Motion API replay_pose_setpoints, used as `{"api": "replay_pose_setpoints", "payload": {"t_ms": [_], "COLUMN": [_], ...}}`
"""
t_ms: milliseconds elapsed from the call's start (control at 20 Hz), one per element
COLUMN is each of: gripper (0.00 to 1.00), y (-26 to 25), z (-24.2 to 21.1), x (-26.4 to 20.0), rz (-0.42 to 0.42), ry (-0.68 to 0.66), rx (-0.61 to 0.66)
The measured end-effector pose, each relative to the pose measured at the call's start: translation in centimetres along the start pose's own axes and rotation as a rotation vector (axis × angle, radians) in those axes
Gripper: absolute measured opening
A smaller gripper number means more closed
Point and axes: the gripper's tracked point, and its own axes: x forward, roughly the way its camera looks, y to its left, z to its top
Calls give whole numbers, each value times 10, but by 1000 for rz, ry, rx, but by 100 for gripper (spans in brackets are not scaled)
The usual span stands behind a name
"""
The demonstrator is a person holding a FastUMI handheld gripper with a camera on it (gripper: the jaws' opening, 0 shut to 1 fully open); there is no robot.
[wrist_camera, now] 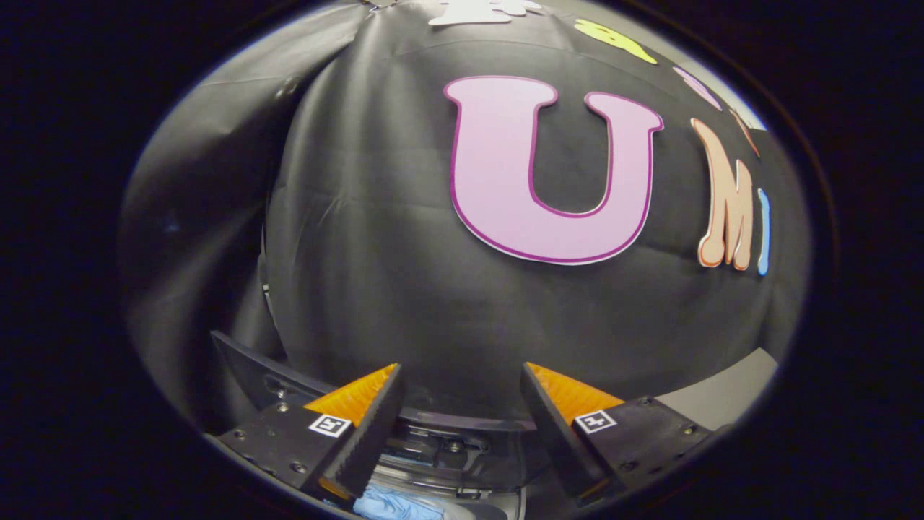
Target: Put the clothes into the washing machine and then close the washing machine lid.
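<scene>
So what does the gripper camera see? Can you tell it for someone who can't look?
The gripper is open with nothing between its fingers, pointing at the booth's black cloth wall. Just below the fingers are the washing machine's raised dark lid and its opening, with a bit of blue cloth near the left finger.

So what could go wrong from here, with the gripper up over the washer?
The gripper is open and holds nothing, while blue clothing lies low between the fingers, by the washing machine rim. Closing the raised lid now might trap cloth. The camera faces the booth wall, so a descent could be poorly aimed.
</scene>
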Motion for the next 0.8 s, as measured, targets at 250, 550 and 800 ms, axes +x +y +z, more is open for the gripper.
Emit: {"api": "replay_pose_setpoints", "payload": {"t_ms": [250,550,800], "gripper": [98,98,98], "y": [1,3,5], "z": [-8,-13,-16], "x": [0,-2,-6], "rz": [62,94,110], "ry": [44,62,80], "rx": [97,161,153]}}
